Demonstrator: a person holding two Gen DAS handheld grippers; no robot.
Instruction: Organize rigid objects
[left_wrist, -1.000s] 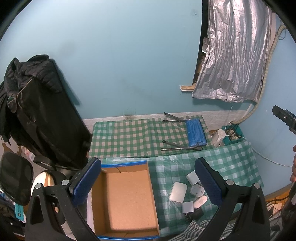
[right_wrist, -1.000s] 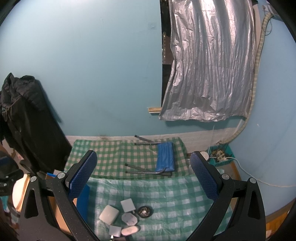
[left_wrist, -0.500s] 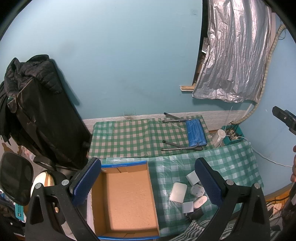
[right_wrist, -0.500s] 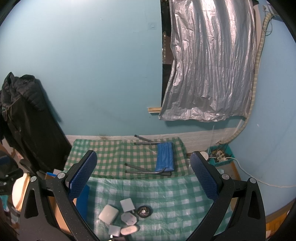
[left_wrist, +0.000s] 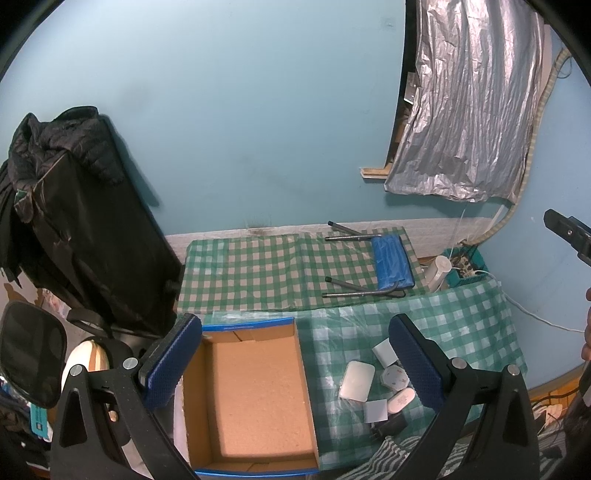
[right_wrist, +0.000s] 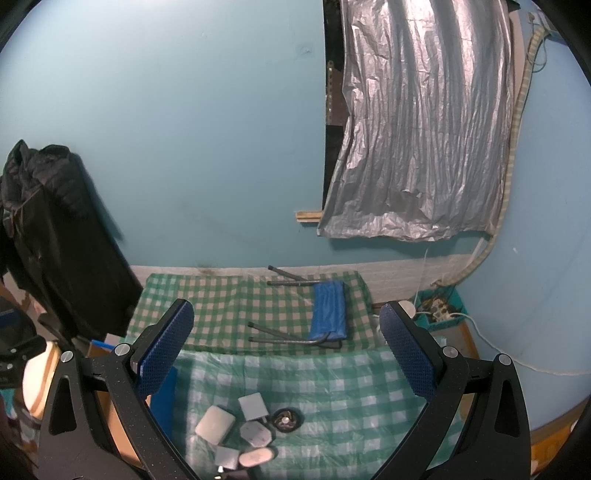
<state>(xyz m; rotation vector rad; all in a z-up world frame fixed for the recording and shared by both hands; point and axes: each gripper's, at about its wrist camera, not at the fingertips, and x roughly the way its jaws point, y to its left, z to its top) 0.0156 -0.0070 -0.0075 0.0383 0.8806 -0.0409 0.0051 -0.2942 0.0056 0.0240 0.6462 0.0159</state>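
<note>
Nothing is packed yet: your cardboard box (left_wrist: 255, 398) sits empty at 7 o'clock on the bench (left_wrist: 476, 332), and every piece is still outside it. Both your left tongs (left_wrist: 295, 363) and right tongs (right_wrist: 284, 349) hang wide apart, holding nothing, high above the cloth. The cluster lies just right of the box, at 5 o'clock in the left view: I count five pale plastic pieces (right_wrist: 216, 424), one dark round part (right_wrist: 286, 419), and a black item (left_wrist: 389, 426) at its near edge.
</note>
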